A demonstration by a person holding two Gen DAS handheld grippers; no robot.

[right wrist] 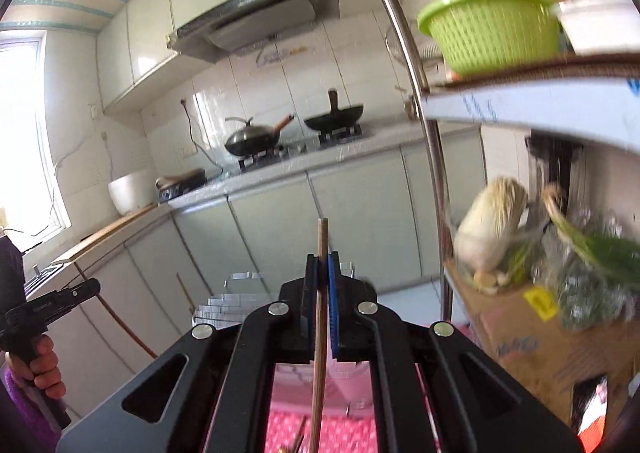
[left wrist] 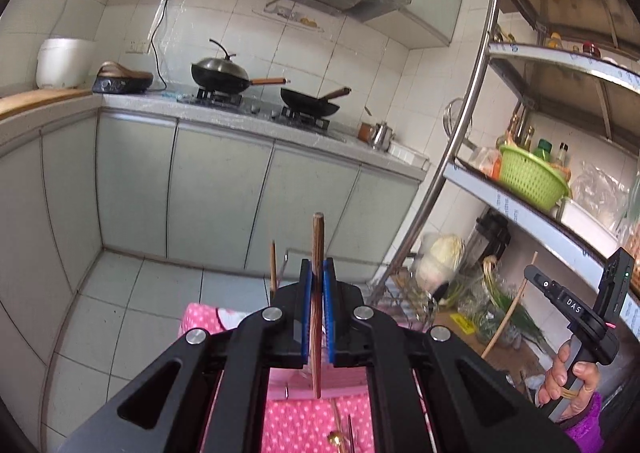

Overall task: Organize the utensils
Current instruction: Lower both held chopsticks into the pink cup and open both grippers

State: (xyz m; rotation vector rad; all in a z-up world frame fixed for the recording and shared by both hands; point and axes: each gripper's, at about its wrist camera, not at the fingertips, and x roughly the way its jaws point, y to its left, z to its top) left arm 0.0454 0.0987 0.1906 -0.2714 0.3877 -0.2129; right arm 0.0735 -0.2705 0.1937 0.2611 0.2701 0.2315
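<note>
Left hand-held gripper [left wrist: 318,277]: closed on dark wooden chopstick [left wrist: 318,249], upright and clear of the pink cloth [left wrist: 304,425].
Right hand-held gripper [right wrist: 322,273]: closed on pale chopstick [right wrist: 322,245], probably lifted for sorting.

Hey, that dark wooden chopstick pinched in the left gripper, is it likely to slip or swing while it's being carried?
The dark chopstick looks stiff, straight and probably light, so bending seems unlikely. The left gripper clamps it mid-length between blue pads, which should limit swinging. Its smooth round shaft could still slide or pivot if bumped.
</note>
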